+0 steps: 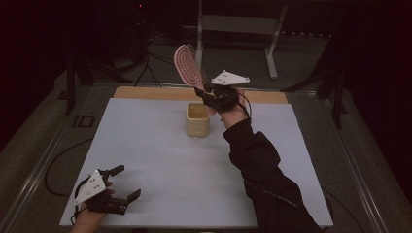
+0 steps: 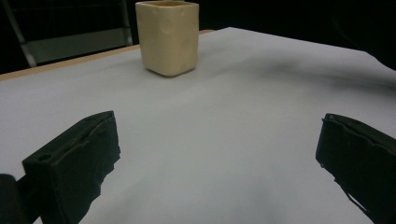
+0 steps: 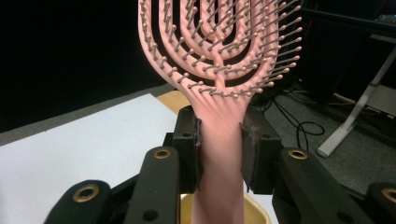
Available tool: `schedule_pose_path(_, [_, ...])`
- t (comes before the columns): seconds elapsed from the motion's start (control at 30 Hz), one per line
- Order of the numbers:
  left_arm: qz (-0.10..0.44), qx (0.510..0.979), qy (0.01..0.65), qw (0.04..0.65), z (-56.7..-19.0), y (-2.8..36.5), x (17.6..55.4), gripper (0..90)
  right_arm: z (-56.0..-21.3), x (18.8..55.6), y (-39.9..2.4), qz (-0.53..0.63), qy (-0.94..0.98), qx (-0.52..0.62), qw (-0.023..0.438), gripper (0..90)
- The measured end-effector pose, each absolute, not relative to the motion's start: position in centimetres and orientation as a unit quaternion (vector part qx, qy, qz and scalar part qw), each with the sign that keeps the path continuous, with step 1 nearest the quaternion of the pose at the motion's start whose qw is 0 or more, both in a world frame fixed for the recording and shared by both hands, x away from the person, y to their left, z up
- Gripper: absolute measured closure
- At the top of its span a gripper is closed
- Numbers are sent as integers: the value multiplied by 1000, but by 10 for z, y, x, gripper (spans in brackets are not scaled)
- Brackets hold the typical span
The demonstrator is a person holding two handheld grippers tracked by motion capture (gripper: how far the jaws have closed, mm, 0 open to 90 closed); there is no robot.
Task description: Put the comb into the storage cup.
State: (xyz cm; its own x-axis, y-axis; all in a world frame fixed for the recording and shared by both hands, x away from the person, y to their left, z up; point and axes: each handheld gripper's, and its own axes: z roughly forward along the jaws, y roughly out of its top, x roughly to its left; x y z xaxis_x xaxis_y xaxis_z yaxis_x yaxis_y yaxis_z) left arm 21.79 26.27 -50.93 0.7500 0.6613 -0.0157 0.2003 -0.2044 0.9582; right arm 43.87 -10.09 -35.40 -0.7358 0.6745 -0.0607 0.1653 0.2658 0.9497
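Note:
A pink vented hairbrush is held upright above the cream square cup in the high view, its bristled head up and tilted to the left. My right gripper is shut on the brush handle, and in the right gripper view the cup's rim lies directly below the handle's lower end. My left gripper rests open near the table's front left corner, nothing between its jaws. In the left gripper view the cup stands far ahead, and the left gripper is wide open.
A white mat covers the table, with a wooden strip along its far edge. A metal stand and cables sit on the floor beyond. The person's dark sleeve crosses the mat's right half.

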Motion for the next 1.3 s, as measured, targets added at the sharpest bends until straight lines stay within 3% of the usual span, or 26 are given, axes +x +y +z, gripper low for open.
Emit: schedule_pose_path(1.3, [200,747,289,565,-510,263,218,0,-416,487,-91,603,724,265,204,705])
